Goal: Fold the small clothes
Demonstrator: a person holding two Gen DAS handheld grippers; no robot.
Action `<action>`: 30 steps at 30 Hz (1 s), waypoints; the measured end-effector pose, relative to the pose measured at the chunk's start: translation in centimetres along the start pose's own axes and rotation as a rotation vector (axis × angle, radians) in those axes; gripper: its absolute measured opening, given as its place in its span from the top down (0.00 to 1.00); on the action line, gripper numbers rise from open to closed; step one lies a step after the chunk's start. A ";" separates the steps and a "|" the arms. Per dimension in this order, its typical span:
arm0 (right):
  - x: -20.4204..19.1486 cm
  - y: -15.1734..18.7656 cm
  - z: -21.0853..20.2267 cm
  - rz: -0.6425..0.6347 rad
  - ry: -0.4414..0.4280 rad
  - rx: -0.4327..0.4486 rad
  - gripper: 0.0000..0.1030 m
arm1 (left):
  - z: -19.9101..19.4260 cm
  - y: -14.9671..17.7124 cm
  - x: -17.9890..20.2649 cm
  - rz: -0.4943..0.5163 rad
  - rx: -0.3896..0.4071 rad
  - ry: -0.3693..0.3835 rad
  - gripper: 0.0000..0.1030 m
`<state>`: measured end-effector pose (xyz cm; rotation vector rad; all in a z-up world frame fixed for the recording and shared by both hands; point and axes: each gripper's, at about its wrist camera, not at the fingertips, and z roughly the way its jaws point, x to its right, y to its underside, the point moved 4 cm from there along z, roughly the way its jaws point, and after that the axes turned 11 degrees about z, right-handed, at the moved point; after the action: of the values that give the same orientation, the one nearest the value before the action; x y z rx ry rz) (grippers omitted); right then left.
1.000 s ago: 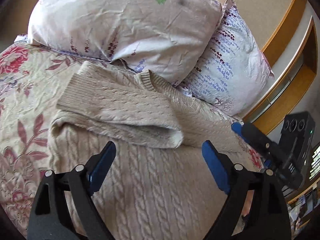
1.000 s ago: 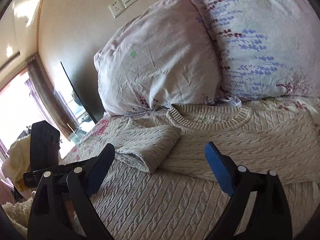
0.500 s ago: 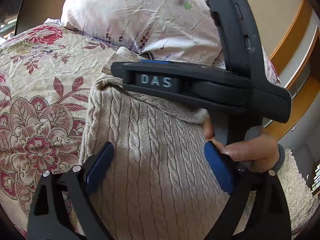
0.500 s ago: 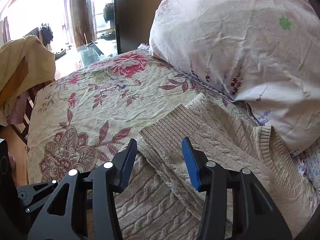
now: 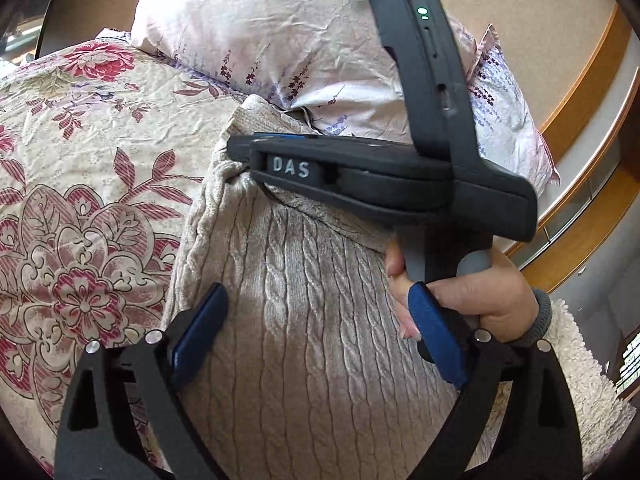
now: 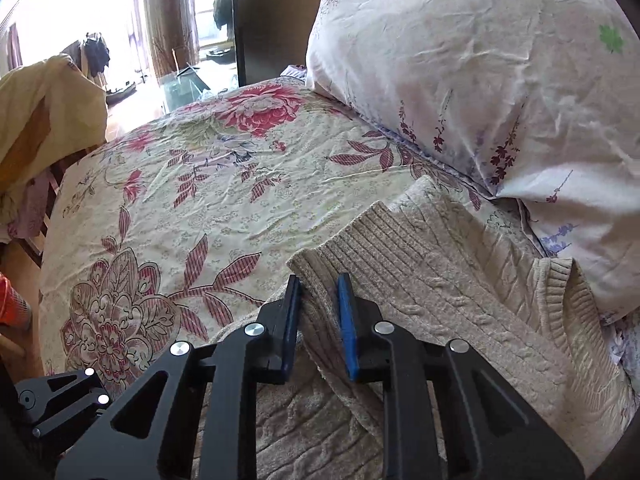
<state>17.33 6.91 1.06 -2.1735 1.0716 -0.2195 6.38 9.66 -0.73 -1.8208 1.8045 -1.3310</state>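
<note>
Open room: bare floral bedspread [image 6: 192,200] left of sweater; pillows [image 6: 480,80] far right.
Sweater [image 5: 312,320]: on bed.
Right tongs [image 6: 319,320]: closing on ribbed sleeve cuff [image 6: 360,240].
Left tongs [image 5: 316,340]: apart, above sweater body.

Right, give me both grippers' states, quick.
Left gripper: open, nothing between its jaws.
Right gripper: jaws closing on the beige cable-knit sweater's ribbed cuff.

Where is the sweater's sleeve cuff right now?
In the right wrist view the cuff sits low in the middle, on the sweater lying on the flowery bedspread, left of the pillow. The right gripper is closing its jaws on it.
</note>
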 end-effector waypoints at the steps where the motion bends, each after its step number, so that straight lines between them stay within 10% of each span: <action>1: 0.4 -0.1 -0.7 0.023 -0.015 0.020 0.84 | 0.0 0.1 0.1 0.006 -0.003 -0.004 0.11; 10: 3.6 -0.8 -2.2 0.250 -0.213 0.041 0.90 | 1.2 0.0 0.7 0.060 -0.042 -0.066 0.09; 21: 3.2 -1.7 2.5 0.275 -0.173 -0.074 0.93 | 1.6 -0.3 -0.8 0.039 -0.046 -0.094 0.09; 30: 4.0 -1.4 0.9 0.305 -0.192 -0.005 0.94 | 1.7 0.0 -0.2 0.069 -0.039 -0.112 0.07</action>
<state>21.23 4.95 0.72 -1.9569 1.2715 0.1275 7.69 9.16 -1.72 -1.7973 1.8288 -1.1531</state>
